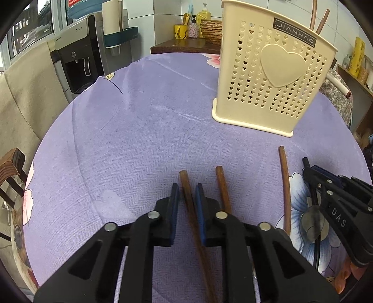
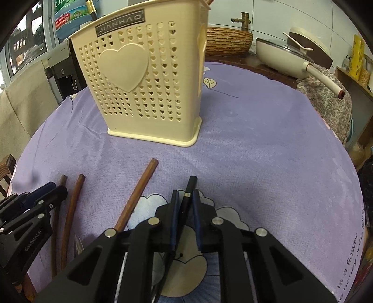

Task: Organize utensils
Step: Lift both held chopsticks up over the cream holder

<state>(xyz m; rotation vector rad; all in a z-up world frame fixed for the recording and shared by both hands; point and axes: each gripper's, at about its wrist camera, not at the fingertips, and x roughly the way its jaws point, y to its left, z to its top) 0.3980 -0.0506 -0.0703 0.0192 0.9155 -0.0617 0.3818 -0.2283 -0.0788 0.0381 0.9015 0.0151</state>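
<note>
Pinched a brown wooden chopstick [image 1: 186, 184] in the narrow jaws of the left gripper [image 1: 187, 188] – shaft running back under the tool, tip poking out just ahead of the pads, low over the purple cloth [image 1: 139, 128] on the worktop. Clamped a black-handled utensil [image 2: 189, 186] with a silver band in the near-closed jaws of the right gripper [image 2: 186, 193], handle end sticking out forward and slightly tilted; could not make out its working end beneath the tool. Left a second chopstick [image 1: 222, 186] flat on the cloth just beside the left jaws, on their right. Left a third chopstick [image 1: 285, 186] further right, between the two grippers and touching neither. Kept the cream holder [image 1: 275, 77] – heart-shaped holes, a raised heart on its face – upright on the cloth beyond the jaws, well apart from both. Showed two more brown sticks [image 1: 322, 21] standing in the holder, ends above its rim.
</note>
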